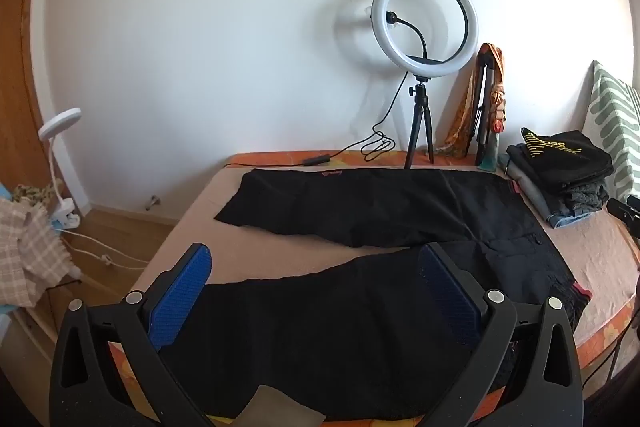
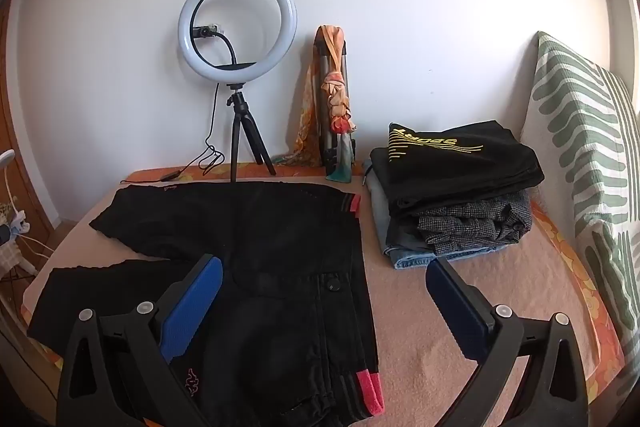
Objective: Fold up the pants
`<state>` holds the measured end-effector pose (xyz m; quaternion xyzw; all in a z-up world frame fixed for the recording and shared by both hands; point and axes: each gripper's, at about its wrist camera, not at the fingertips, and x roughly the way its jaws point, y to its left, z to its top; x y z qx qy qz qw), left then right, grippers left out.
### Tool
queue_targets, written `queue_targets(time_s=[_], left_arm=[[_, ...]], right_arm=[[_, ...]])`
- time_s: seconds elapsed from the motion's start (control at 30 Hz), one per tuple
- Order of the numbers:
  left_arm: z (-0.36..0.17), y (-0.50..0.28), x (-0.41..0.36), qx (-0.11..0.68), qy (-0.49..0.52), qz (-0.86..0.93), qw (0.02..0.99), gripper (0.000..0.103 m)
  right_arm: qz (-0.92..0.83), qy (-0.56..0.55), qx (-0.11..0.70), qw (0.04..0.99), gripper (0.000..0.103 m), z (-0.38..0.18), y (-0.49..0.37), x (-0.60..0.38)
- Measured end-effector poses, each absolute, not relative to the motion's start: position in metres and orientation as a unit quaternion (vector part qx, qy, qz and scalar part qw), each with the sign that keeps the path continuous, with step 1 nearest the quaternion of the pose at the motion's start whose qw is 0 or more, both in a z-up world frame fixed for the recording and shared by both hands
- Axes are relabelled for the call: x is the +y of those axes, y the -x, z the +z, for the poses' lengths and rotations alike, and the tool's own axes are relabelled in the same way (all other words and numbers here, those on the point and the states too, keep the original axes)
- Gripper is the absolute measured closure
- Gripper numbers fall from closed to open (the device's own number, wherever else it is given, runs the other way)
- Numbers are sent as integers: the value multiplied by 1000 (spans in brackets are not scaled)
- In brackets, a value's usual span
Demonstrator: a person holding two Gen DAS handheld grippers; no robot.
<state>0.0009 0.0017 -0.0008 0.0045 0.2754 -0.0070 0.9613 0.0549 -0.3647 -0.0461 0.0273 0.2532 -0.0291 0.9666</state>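
Black pants (image 1: 360,227) lie spread flat on the bed, legs pointing left and apart, waist to the right. In the right wrist view the pants (image 2: 260,247) show a button, a pink logo and a red waistband tab. My left gripper (image 1: 316,263) is open and empty, hovering above the near leg. My right gripper (image 2: 324,275) is open and empty, above the waist area, its right finger over bare blanket.
The bed's pink blanket (image 2: 460,327) carries a stack of folded clothes (image 2: 456,187) at the back right. A ring light on a tripod (image 2: 238,67) and a scarf-wrapped stand (image 2: 334,115) stand at the wall. A striped pillow (image 2: 580,167) leans at right. A clip lamp (image 1: 60,163) stands left.
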Motion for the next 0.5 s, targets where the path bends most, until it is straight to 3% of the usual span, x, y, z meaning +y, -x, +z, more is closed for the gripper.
queue_targets(time_s=[0.5], left_arm=[[5, 2, 5, 263, -20, 5, 965, 0]], right_arm=[[-29, -14, 256, 966, 0, -48, -57, -366]])
